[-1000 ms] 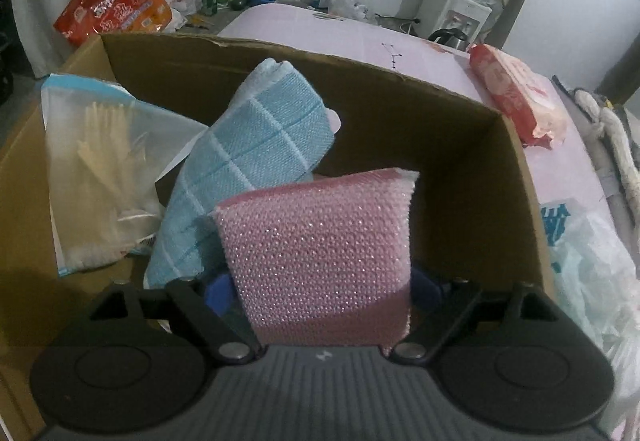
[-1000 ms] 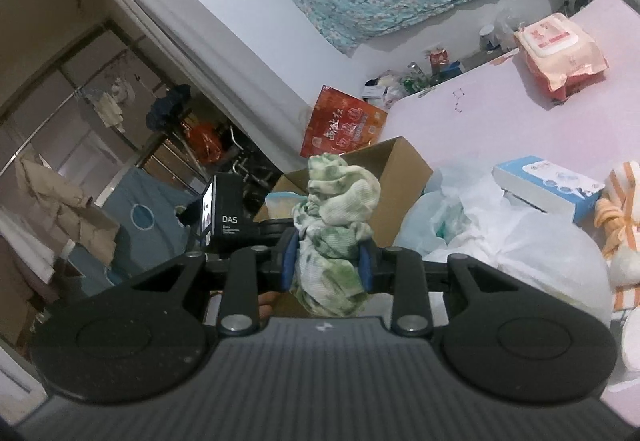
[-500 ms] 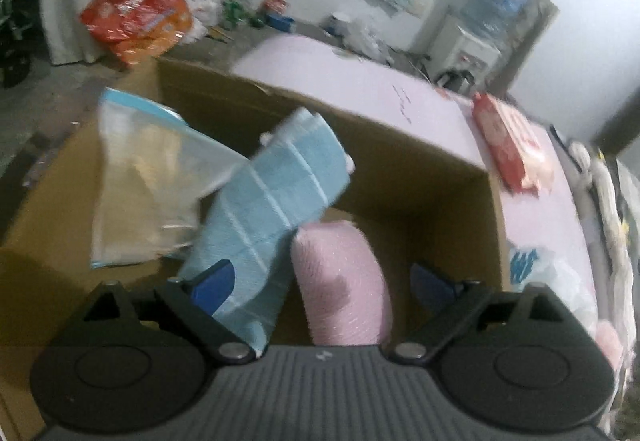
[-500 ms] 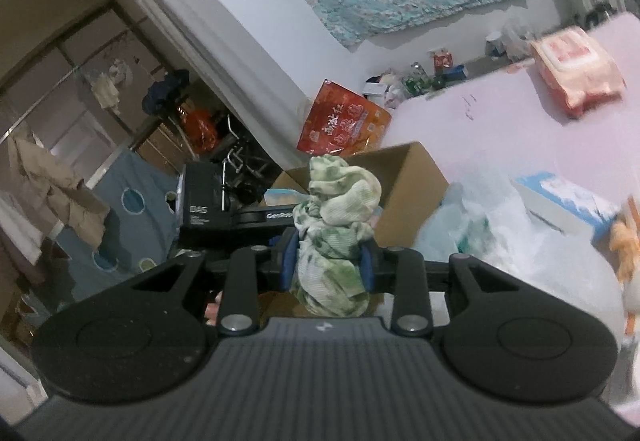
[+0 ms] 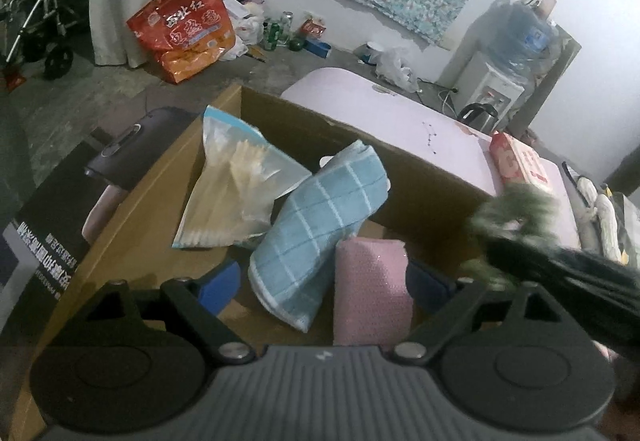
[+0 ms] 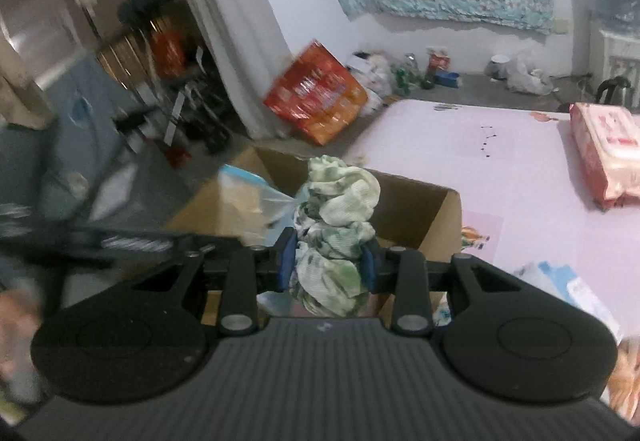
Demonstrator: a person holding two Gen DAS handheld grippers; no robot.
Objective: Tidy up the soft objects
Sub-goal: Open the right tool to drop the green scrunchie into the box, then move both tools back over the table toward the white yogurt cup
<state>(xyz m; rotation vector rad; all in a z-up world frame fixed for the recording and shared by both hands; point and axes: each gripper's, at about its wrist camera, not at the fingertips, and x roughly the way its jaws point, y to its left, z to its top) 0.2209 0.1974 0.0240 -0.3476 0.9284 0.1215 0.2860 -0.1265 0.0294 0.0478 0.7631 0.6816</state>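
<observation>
Pink bedding (image 6: pixel 500 177) spreads behind a cardboard box (image 5: pixel 416 177) holding a clear bag (image 5: pixel 236 193), a blue checked towel (image 5: pixel 320 225) leaning over it, and a pink sponge (image 5: pixel 370 297) standing on edge. Above the box, the left claw (image 5: pixel 320 277) is released, fingers well apart and closing slightly, the sponge between them untouched. With its jaws easing open, the right claw (image 6: pixel 327 260) is grasping a crumpled green-and-white cloth (image 6: pixel 336 225) over the box's near corner.

One cardboard box (image 5: pixel 168 201), three cloths, one plastic bag (image 5: pixel 236 193).
</observation>
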